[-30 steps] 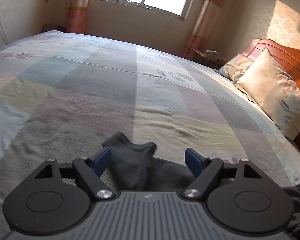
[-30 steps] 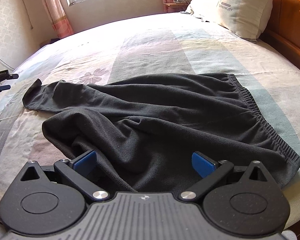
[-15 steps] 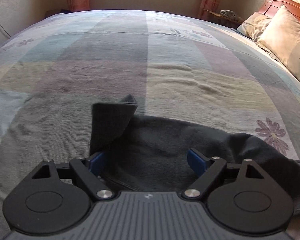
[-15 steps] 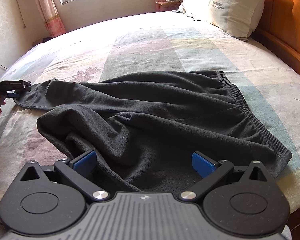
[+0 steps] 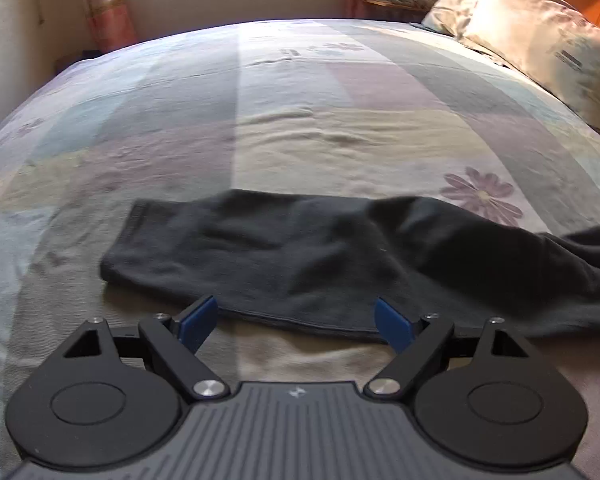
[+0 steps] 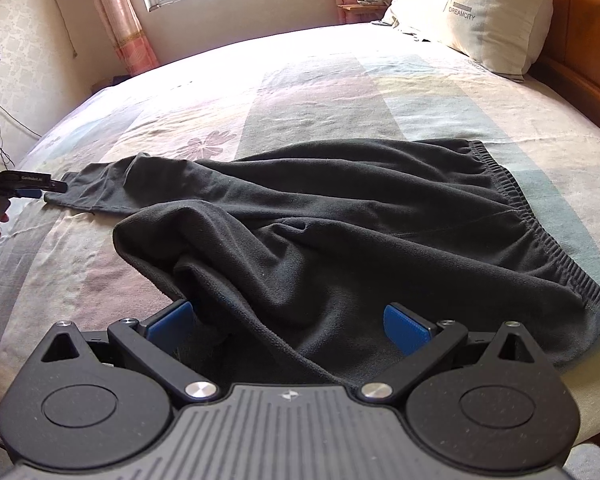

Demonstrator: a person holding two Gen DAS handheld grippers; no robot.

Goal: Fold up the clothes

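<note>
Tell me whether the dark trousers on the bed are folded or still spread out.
Spread out, not folded: the dark trousers lie rumpled across the bedspread, one leg stretched flat, waistband fully extended.

Trousers (image 6: 340,220) on bed (image 6: 300,80), waistband right, leg end left. Pillow (image 6: 488,16) behind at headboard. Left gripper (image 5: 296,322) before leg end; right gripper (image 6: 288,322) over trousers.
</note>
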